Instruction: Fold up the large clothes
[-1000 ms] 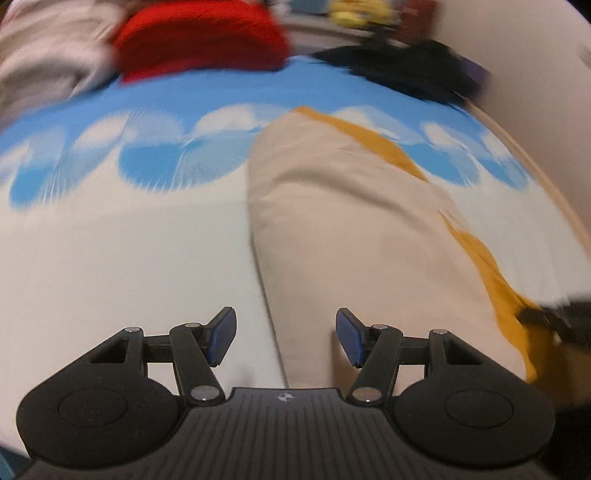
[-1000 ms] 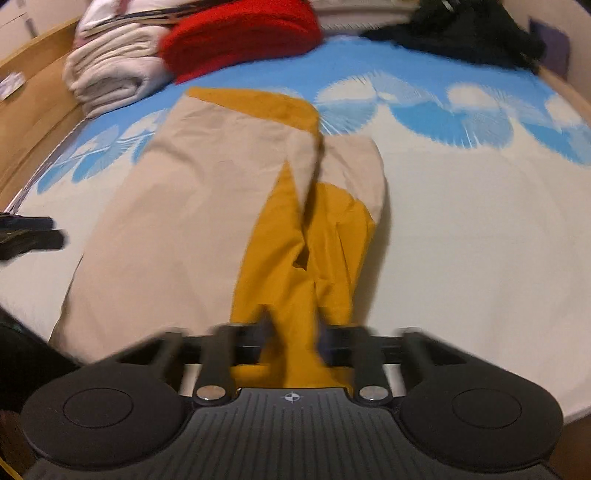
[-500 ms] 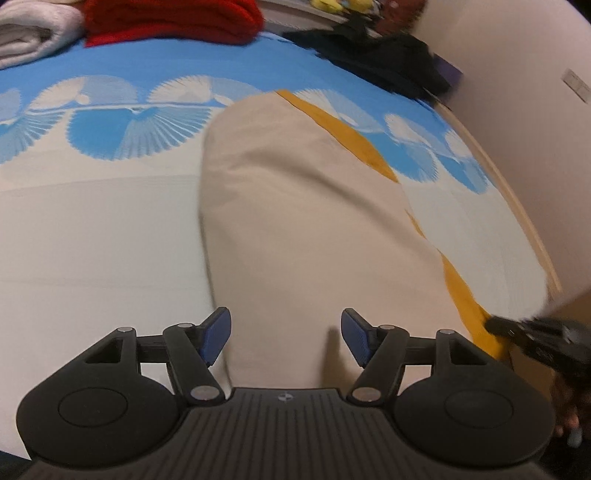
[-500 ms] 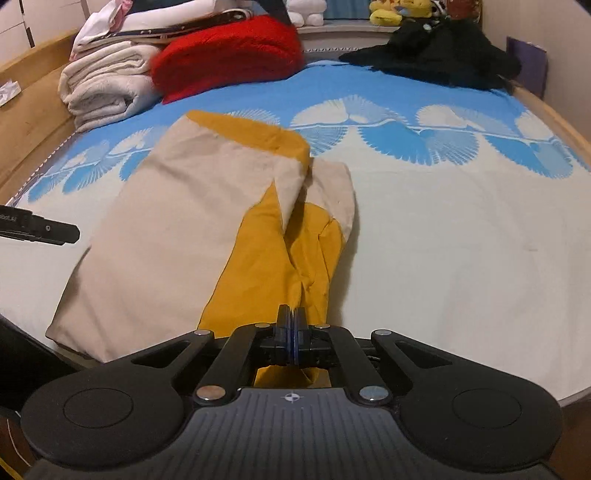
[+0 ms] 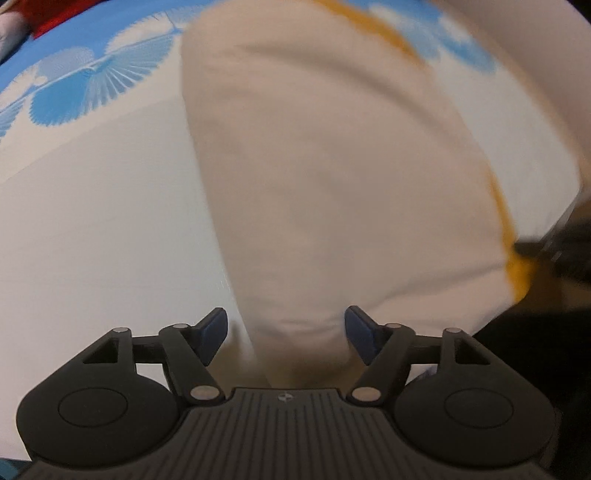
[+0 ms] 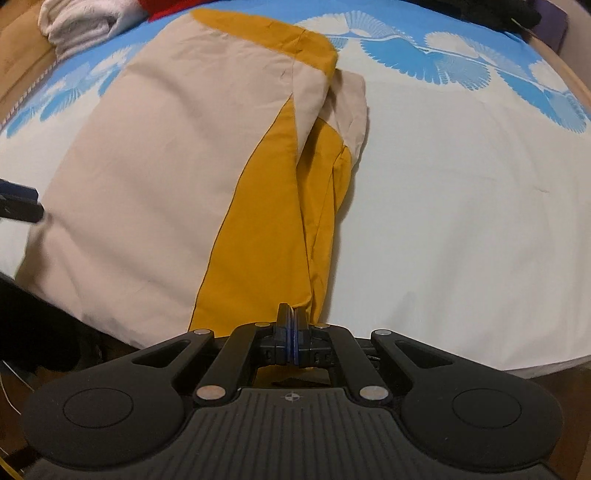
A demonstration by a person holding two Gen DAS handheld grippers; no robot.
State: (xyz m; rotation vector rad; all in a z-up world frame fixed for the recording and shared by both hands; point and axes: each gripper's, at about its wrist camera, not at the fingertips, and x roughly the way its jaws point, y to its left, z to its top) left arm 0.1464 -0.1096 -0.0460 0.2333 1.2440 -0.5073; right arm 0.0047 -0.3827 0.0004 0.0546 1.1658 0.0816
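Observation:
A large beige and mustard-yellow garment [image 6: 177, 166] lies folded lengthwise on the bed. In the right wrist view my right gripper [image 6: 291, 332] is shut on the garment's near yellow hem at the bed's front edge. In the left wrist view my left gripper [image 5: 286, 332] is open, its blue pads [image 5: 214, 326] on either side of the garment's near beige corner [image 5: 306, 325], which lies between them. The left gripper also shows at the left edge of the right wrist view [image 6: 18, 201]. The right gripper shows blurred at the right of the left wrist view [image 5: 546, 247].
The bed has a white and blue fan-patterned sheet [image 6: 461, 184]. Folded white towels [image 6: 85, 22] and a red item [image 6: 162, 7] lie at the far left. Dark clothes [image 6: 491, 11] lie at the far right. A wooden bed frame [image 6: 22, 66] runs along the left.
My left gripper has moved closer and lower, so the beige corner now sits between its open pads. My right gripper stays shut on the yellow hem and has come nearer.

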